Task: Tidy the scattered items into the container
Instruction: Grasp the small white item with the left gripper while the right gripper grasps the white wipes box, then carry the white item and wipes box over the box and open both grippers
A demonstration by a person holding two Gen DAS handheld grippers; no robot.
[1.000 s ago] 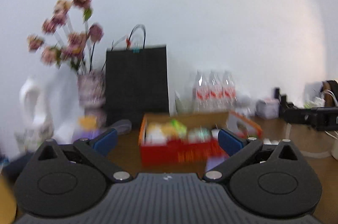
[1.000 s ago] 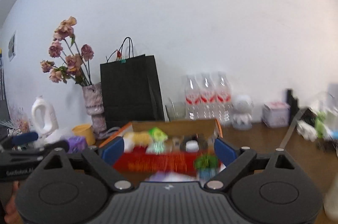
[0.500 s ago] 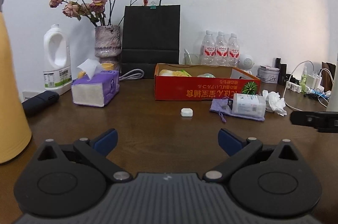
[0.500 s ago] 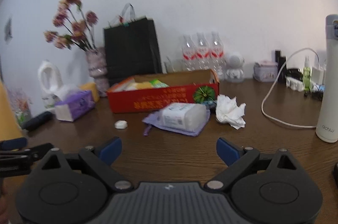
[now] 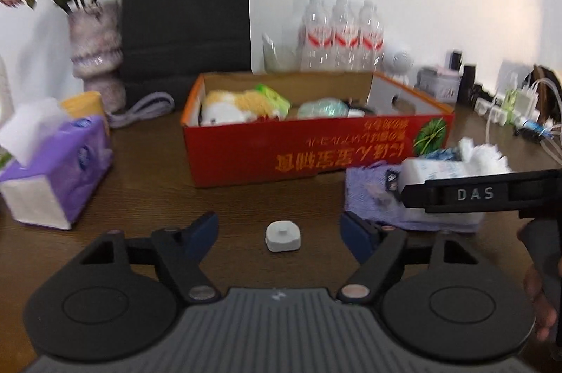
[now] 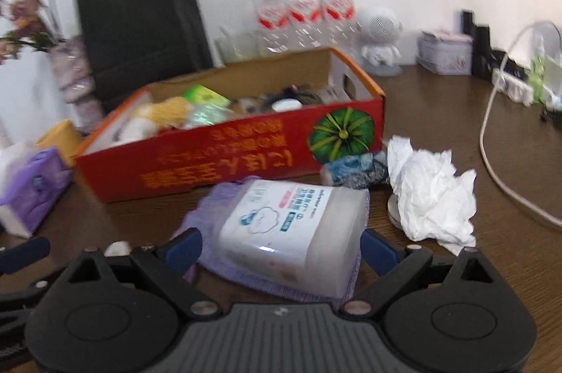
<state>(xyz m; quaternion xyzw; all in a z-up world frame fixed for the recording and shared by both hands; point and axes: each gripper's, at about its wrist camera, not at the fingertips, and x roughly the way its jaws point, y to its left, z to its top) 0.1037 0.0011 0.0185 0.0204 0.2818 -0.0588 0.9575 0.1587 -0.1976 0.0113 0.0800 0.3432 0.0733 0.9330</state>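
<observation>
A red cardboard box [image 5: 316, 148] [image 6: 224, 158] stands on the brown table with several items inside. A small white square item [image 5: 283, 236] lies between the fingers of my open left gripper [image 5: 279, 234]. A white wipes pack [image 6: 295, 225] lies on a purple cloth [image 6: 210, 207], between the fingers of my open right gripper [image 6: 281, 250]; neither is gripped. A crumpled white tissue [image 6: 432, 193] and a blue patterned roll [image 6: 354, 171] lie right of the pack. The right gripper [image 5: 491, 193] shows at the right in the left wrist view.
A purple tissue box [image 5: 56, 172] stands at the left. A black paper bag [image 5: 186, 18], a flower vase [image 5: 96, 53], water bottles [image 5: 340, 35] and a white figurine [image 6: 381, 35] line the wall. A white cable [image 6: 491, 141] and chargers lie at the right.
Both grippers have moved forward and down toward the table. The white item now sits between the left fingers, the wipes pack between the right fingers.
</observation>
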